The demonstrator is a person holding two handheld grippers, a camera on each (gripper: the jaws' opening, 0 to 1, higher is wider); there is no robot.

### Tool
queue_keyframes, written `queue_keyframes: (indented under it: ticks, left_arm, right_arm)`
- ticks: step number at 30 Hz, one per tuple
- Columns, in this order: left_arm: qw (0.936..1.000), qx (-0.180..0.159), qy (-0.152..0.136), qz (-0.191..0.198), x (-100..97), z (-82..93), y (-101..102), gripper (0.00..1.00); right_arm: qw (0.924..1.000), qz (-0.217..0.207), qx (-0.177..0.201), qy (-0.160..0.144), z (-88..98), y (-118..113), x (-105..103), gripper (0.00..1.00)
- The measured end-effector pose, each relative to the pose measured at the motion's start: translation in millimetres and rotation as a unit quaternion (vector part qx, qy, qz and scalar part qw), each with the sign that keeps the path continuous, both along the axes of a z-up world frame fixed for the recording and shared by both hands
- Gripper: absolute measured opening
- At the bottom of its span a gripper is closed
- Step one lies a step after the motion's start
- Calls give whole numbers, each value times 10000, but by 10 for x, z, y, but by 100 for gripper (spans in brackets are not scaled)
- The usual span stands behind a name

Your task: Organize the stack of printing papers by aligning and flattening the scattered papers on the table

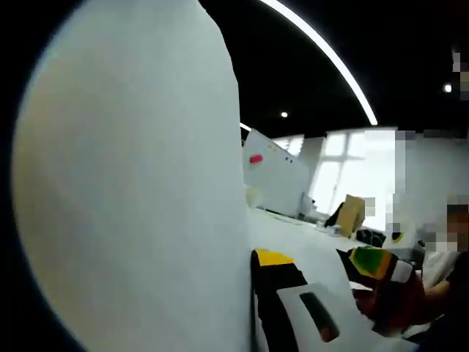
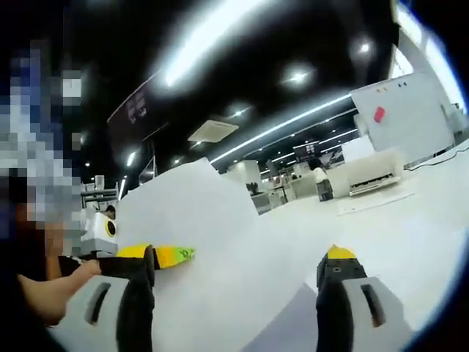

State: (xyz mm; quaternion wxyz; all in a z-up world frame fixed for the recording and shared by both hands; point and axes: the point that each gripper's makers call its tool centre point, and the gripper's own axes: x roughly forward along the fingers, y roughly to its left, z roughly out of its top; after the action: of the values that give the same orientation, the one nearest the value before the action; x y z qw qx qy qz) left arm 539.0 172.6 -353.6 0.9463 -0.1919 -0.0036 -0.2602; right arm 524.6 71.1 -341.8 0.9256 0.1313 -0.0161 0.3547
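Dark-ceilinged office; over the white bench (image 2: pixel 432 220) paper sheets (image 2: pixel 220 242) stand lifted, likely for squaring; right hand-held gripper (image 2: pixel 238 268) gapes wide, left's grip unclear

Whiteboard (image 2: pixel 407 117), upright, bearing a small red mark, at the far right of the right gripper view. Printer (image 2: pixel 374 173), white, just beside and below it. Ceiling (image 2: pixel 242 81), dark, with long light strips and round spotlights. Windows (image 1: pixel 352 172), bright, in the left gripper view; a brown box (image 1: pixel 352 214) near them.

R gripper (image 2: pixel 238 268) jaws spread wide, yellow tips up. L gripper (image 1: pixel 275 273) jaws' gap hidden. Hand (image 2: pixel 51 293) beside R.
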Motion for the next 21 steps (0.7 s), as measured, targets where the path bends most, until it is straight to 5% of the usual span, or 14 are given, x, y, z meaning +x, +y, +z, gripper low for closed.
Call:
queue_keyframes:
  ticks: [21]
  left_arm:
    - [10000, -67, -11, 4, -6, 13, 16, 6]
  right_arm:
    - [9962, -716, -499, -69, -65, -336, 186, 90]
